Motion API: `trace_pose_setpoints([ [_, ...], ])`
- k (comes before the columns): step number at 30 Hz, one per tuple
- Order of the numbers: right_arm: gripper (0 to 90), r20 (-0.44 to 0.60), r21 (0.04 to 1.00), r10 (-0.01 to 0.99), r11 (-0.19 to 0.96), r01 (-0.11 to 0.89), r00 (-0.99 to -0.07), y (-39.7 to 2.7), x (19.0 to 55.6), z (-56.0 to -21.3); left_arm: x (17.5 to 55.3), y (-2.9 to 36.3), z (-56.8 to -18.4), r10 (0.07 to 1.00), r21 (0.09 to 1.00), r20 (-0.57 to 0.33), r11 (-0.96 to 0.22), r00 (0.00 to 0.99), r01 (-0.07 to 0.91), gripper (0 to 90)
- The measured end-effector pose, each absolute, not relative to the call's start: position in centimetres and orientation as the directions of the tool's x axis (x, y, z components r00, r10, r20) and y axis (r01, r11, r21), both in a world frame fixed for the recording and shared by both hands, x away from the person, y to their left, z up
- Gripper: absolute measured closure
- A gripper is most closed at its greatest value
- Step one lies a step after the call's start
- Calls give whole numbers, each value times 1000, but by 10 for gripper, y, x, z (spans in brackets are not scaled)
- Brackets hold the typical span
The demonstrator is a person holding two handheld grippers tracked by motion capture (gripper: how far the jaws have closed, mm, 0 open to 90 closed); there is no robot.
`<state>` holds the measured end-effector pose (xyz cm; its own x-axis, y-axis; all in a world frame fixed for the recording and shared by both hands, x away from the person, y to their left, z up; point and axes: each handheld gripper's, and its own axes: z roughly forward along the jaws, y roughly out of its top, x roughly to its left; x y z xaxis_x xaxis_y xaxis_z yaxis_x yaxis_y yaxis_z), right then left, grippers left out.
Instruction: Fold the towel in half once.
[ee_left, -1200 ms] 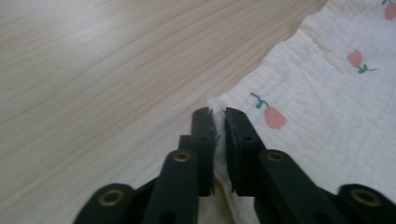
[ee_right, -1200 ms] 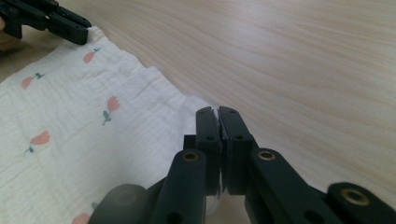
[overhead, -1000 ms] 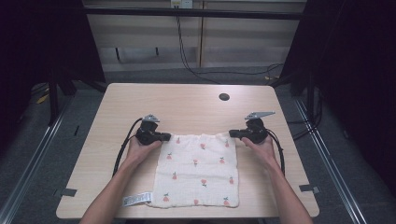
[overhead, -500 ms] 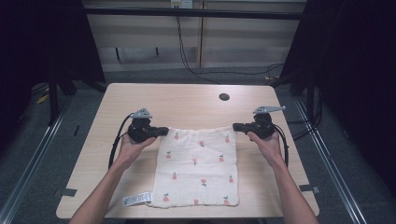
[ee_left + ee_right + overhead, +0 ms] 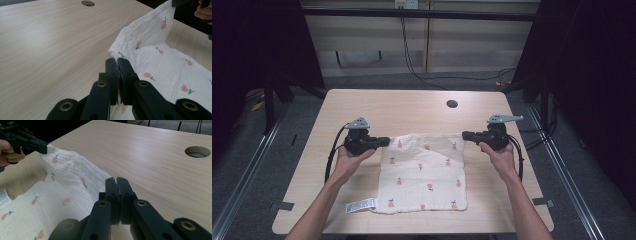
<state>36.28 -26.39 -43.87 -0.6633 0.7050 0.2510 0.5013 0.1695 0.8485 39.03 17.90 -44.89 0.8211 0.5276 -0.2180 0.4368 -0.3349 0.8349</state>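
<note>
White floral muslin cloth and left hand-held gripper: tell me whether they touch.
Touching. The left gripper view shows the left hand-held gripper with its jaws closed on a corner of the white floral muslin cloth, fabric pinched between them.

Cloth corners drawn apart and the far edge pulled taut

Compared with a second ago, the left gripper (image 5: 383,141) and right gripper (image 5: 468,135) are set farther apart, each clamped on a far corner of the cloth (image 5: 422,175), away from the cloth's middle. The far edge, slack and bunched between them before, is now stretched nearly straight and lifted off the table (image 5: 412,107). The far part of the cloth is spread wider than it was, and the hands are carried outward with it.
</note>
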Motion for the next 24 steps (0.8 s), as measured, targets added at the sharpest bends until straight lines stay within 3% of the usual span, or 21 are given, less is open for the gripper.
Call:
trace_pose_setpoints([
  [14, 883, 218, 856, 652, 229, 463, -726, -264, 333, -416, 363, 184, -424, 466, 868, -189, -332, 864, 369, 871],
  [24, 883, 203, 847, 623, 276, 455, -755, -261, 306, -418, 343, 188, -436, 467, 856, -165, -370, 869, 361, 870],
])
